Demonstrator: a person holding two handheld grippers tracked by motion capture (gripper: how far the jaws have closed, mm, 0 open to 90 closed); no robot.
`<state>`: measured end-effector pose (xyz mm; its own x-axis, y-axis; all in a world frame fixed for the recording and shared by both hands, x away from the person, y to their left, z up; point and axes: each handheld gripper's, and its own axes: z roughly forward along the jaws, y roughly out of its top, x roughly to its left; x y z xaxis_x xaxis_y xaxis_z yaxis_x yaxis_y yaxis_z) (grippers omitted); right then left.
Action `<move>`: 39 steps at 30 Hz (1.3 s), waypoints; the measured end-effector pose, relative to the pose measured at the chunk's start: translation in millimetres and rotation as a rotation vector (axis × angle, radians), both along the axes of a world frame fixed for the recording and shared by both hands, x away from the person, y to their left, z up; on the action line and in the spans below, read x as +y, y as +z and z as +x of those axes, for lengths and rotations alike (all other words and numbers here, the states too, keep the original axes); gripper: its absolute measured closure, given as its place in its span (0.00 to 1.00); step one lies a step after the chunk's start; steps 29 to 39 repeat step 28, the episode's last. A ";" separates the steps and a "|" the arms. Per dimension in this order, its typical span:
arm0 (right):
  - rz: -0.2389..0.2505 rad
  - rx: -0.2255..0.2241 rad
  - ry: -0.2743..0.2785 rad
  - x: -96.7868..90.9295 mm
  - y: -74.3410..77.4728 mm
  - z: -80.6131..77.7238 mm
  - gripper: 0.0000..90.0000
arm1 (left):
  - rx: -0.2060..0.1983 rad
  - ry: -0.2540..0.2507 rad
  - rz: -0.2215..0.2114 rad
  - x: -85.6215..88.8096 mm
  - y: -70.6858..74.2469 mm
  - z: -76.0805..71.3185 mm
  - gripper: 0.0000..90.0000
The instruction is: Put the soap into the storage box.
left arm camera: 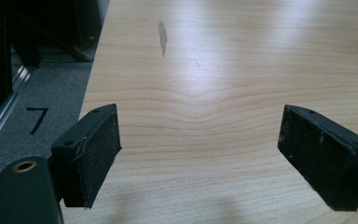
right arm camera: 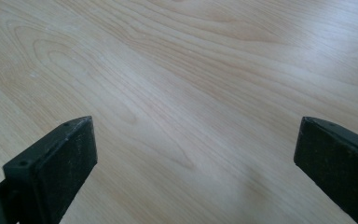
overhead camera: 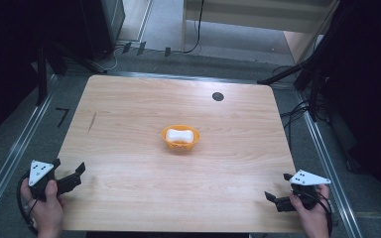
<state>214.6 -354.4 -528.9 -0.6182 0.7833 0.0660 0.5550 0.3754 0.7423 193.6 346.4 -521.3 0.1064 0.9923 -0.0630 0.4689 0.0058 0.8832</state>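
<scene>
only readable mark is a black "7" [overhead camera: 62,116] taped or painted on the grey floor [overhead camera: 10,144] just left of the table [overhead camera: 129,188], also seen in the left gripper view [left arm camera: 37,120]; nothing else legible.

wooden table [overhead camera: 129,163] bears a dark streak [overhead camera: 92,122] near its left edge and a black disc [overhead camera: 218,96] far side.

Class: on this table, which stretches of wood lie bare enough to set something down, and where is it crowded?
Bare wood surrounds the orange bowl mid-table: the left side to the dark streak, the right side, the far strip by the black dot. Crowded: both near corners, with the left tongs and right tongs.
</scene>
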 end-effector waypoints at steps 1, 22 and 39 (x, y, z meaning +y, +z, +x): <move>0.002 -0.002 -0.008 -3.5 -0.7 -2.0 0.00 | 0.001 0.000 0.000 0.0 0.1 -0.1 0.15; 0.133 -0.080 -0.153 -27.4 -21.9 -31.1 0.00 | 0.004 0.000 0.000 -0.1 0.0 0.5 0.15; 0.135 -0.091 -0.162 -26.6 -22.8 -31.4 0.00 | 0.007 0.002 0.004 -0.7 -0.1 1.0 0.15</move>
